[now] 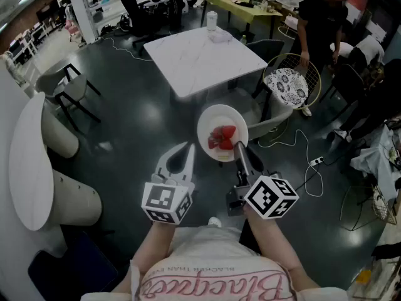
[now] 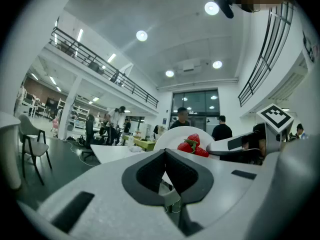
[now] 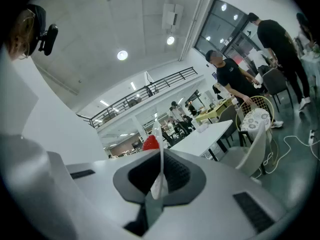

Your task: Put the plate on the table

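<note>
Right gripper (image 1: 239, 147) is clamped on the rim of the plate (image 1: 216, 119), strawberries (image 1: 222, 138) aboard, held in the air short of the table (image 1: 200, 58), left gripper (image 1: 187, 146) pinched closed on nothing, shirt (image 1: 213, 286) script upside down, unreadable.

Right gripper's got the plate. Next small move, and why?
Probably carry it forward, level: the right gripper grips the plate by its rim over the floor, short of the white table, with strawberries lying on it.
</note>
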A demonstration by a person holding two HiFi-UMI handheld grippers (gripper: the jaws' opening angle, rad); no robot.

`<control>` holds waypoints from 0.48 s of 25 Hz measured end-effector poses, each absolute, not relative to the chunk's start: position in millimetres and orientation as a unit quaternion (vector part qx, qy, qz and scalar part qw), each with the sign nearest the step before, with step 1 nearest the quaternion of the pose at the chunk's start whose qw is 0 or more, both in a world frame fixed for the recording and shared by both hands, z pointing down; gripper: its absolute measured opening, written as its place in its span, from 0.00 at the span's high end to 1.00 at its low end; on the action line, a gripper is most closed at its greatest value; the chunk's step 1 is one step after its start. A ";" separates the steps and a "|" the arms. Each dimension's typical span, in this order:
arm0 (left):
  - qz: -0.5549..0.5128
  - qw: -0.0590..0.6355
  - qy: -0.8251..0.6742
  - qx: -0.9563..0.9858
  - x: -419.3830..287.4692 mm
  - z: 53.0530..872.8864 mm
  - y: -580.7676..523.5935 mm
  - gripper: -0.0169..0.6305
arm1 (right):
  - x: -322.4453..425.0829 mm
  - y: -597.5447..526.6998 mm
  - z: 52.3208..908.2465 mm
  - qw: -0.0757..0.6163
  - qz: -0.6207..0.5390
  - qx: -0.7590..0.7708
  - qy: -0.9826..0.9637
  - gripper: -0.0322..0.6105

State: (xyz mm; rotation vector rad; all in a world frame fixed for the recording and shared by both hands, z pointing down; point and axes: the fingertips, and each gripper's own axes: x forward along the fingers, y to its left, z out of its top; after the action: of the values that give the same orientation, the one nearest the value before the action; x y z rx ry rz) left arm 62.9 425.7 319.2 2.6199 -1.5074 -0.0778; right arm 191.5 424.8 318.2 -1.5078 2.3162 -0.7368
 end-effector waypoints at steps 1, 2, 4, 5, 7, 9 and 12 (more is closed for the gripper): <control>-0.026 0.059 -0.499 0.864 66.7 319.4 424.4 0.97 | 195.7 423.5 318.5 0.141 -0.255 -0.521 0.802 0.94; -0.027 0.059 -0.500 0.864 70.5 319.7 423.0 0.97 | 199.9 422.1 318.8 0.141 -0.256 -0.520 0.803 0.94; -0.028 0.059 -0.503 0.862 77.5 320.3 419.7 0.97 | 208.0 419.0 319.5 0.142 -0.255 -0.518 0.804 0.94; -0.029 0.059 -0.505 0.861 80.9 320.7 417.8 0.97 | 211.8 417.1 320.0 0.142 -0.255 -0.516 0.805 0.94; -0.030 0.058 -0.509 0.858 88.1 321.2 413.6 0.97 | 219.7 412.6 321.4 0.142 -0.255 -0.513 0.807 0.94; -0.030 0.056 -0.513 0.856 96.8 320.5 409.8 0.97 | 228.7 407.4 322.6 0.141 -0.257 -0.511 0.808 0.94; -0.031 0.054 -0.519 0.852 109.1 319.9 409.0 0.97 | 241.1 402.8 324.6 0.134 -0.258 -0.505 0.813 0.94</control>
State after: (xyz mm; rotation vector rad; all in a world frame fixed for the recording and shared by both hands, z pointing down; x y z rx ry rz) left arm 109.1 409.0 319.9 2.5896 -1.5783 -0.0938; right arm 241.1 402.8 324.6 -1.4628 2.3558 -0.7491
